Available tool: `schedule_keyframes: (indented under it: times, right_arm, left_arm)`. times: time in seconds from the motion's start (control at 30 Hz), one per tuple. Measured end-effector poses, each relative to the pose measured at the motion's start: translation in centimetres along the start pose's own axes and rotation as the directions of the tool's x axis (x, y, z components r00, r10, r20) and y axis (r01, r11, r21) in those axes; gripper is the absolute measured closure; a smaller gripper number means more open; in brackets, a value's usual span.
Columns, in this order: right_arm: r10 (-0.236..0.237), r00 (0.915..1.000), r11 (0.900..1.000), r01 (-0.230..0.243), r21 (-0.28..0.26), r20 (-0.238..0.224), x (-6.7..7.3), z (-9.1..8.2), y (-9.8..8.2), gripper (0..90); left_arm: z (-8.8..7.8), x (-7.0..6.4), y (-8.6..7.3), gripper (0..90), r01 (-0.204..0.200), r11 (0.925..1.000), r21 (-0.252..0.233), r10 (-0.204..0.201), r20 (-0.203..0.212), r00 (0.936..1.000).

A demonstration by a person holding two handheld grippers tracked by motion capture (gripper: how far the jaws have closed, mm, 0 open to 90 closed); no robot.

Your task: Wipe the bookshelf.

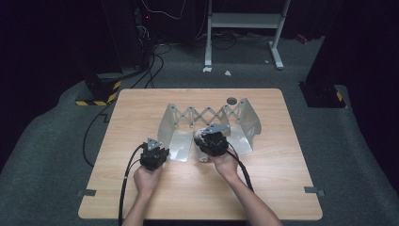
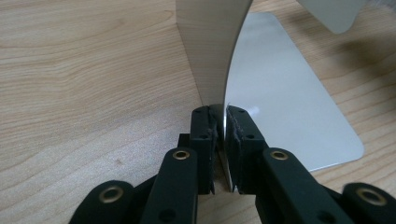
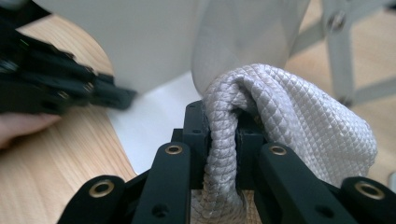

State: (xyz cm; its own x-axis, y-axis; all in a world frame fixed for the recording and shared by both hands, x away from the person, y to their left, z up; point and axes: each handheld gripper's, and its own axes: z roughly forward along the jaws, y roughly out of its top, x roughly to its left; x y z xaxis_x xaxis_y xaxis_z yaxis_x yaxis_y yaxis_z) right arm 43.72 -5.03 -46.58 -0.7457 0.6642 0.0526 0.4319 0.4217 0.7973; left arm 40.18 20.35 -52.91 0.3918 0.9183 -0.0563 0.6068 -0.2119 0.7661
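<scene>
Since the quilted cloth [image 3: 289, 121] is soft, light & floppy, we pinch a bunched fold in the right gripper [image 3: 224, 135], centre-table by the metal rack [image 1: 188, 115]. Left gripper [image 2: 223, 135] clamps the rack's stiff, slick left panel [image 2: 210, 51] at its near edge.

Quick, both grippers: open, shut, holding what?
Left gripper: shut on the metal rack, clamping its thin upright panel.
Right gripper: shut on the grey cloth.

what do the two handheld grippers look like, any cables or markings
Both the left gripper and the right gripper are black, each topped by a grey three-cornered plate, with a black cable trailing back. Their jaws carry brass-coloured rivets. The forearms are bare, no sleeves.
</scene>
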Motion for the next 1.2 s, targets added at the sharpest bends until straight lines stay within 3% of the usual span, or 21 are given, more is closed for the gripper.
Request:
schedule_keyframes:
  times: [0.1, 0.23, 0.33, 0.47, 0.73, 0.93, 1.2]
  right_arm:
    - [0.024, 0.9997, 0.999, -0.024, 0.037, -0.006, -0.3, 1.3, -0.9, 79.6]
    - [0.023, 0.9997, 0.995, -0.022, 0.099, -0.008, -0.2, 3.1, -1.9, 79.6]
    - [0.038, 0.9993, 0.994, -0.037, 0.104, -0.008, -0.2, 3.4, -2.5, 79.5]
    - [0.060, 0.9982, 0.994, -0.060, 0.089, 0.007, -0.5, 2.9, -3.3, 77.8]
    - [0.024, 0.9990, 0.995, -0.027, 0.098, 0.039, -0.4, 1.7, -4.2, 65.0]
    - [0.015, 0.9994, 0.994, -0.018, 0.107, 0.030, -0.9, -0.1, -4.3, 55.0]
    - [0.037, 0.9988, 0.994, -0.040, 0.103, 0.032, -1.6, -2.1, -6.1, 48.7]
  left_arm:
    - [0.0, -0.2, 0.0, 80.6, -0.014, 0.9999, 0.000, 0.014, -0.013, 0.9998]
    - [-0.1, -0.3, -0.1, 81.2, -0.019, 0.9998, -0.004, 0.019, -0.019, 0.9996]
    - [-0.1, -0.4, -0.1, 82.1, -0.022, 0.9997, -0.004, 0.022, -0.025, 0.9994]
    - [-0.1, -0.5, -0.1, 82.4, -0.025, 0.9997, -0.004, 0.025, -0.033, 0.9991]
    - [-0.1, -0.3, -0.1, 83.4, -0.008, 1.0000, -0.005, 0.008, -0.036, 0.9993]
    - [-0.2, -0.3, -0.1, 83.7, -0.002, 1.0000, -0.005, 0.002, -0.038, 0.9993]
    - [-0.2, -0.3, -0.2, 83.7, -0.001, 1.0000, -0.004, 0.001, -0.037, 0.9993]
